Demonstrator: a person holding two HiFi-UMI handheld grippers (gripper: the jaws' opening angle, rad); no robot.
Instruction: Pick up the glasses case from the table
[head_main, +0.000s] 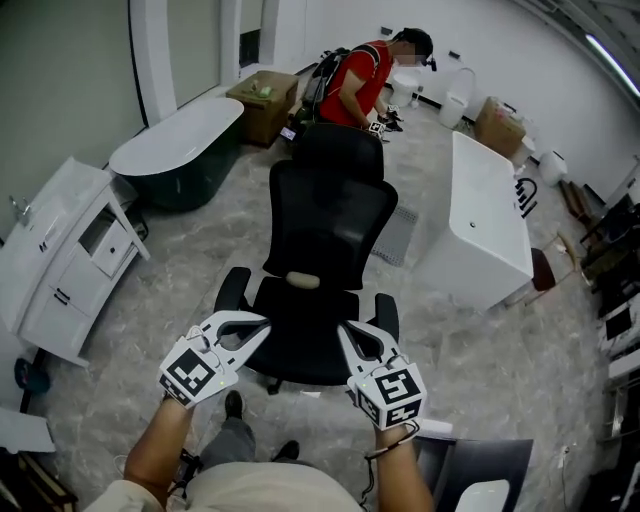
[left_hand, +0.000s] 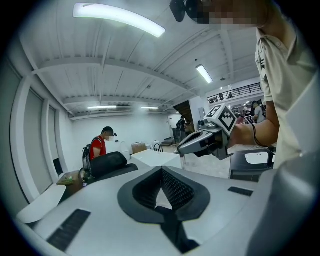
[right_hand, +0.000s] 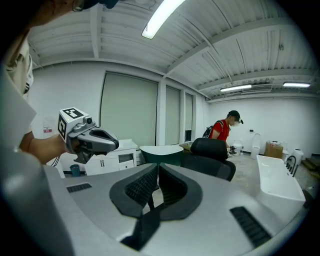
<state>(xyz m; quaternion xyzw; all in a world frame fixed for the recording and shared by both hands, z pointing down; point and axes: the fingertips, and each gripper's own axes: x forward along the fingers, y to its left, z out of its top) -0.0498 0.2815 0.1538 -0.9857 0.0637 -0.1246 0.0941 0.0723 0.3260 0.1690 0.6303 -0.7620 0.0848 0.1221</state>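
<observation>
The left gripper (left_hand: 161, 171) is held with its jaws brought together at the tips, and nothing is gripped between them. The right gripper (right_hand: 155, 168) is likewise closed, its pads meeting with nothing caught between. In the head view both are held side by side, apart from each other, before the front of a black office chair (head_main: 320, 215), and nothing is touched by either. A pale oblong thing (head_main: 303, 280) is seen on the chair's seat against the backrest, clear of both grippers; whether it is the glasses case cannot be told.
</observation>
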